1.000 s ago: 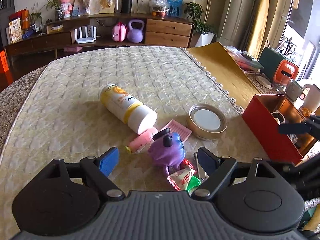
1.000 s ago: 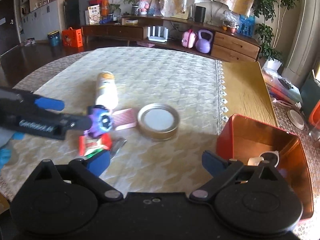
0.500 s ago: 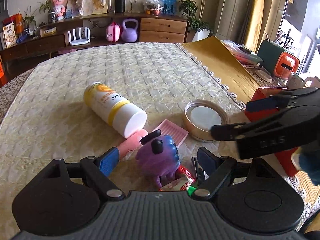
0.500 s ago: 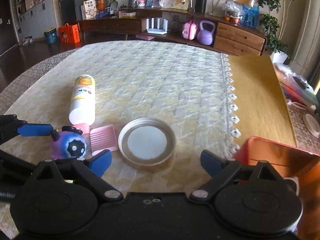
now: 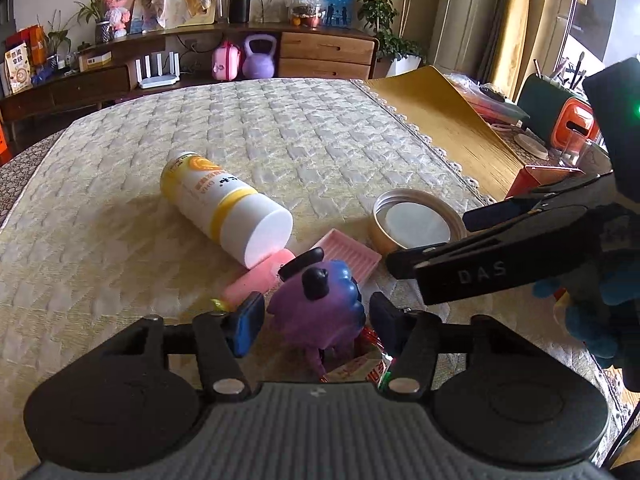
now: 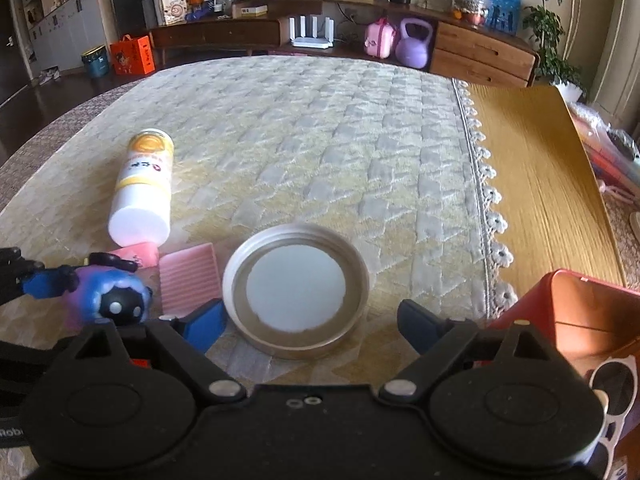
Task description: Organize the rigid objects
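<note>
A purple toy figure (image 5: pixel 318 304) sits between the fingers of my left gripper (image 5: pixel 314 316), whose jaws stand close on both sides of it; contact is not clear. The toy also shows in the right wrist view (image 6: pixel 110 300). My right gripper (image 6: pixel 308 320) is open, just in front of a round metal lid (image 6: pixel 296 290), which also shows in the left wrist view (image 5: pixel 416 220). A white and yellow bottle (image 5: pixel 224 204) lies on its side. A pink ridged tray (image 5: pixel 352 254) and a pink tube (image 5: pixel 256 280) lie beside the toy.
A red box (image 6: pixel 580 316) stands at the right on the quilted cloth (image 6: pixel 320 140). Snack wrappers (image 5: pixel 360 364) lie under the toy. Bare wooden tabletop (image 6: pixel 532 168) lies to the right. A sideboard (image 5: pixel 328 52) stands behind.
My left gripper has moved forward around the purple toy and narrowed its jaws. My right gripper has moved left from the red box to the metal lid.
</note>
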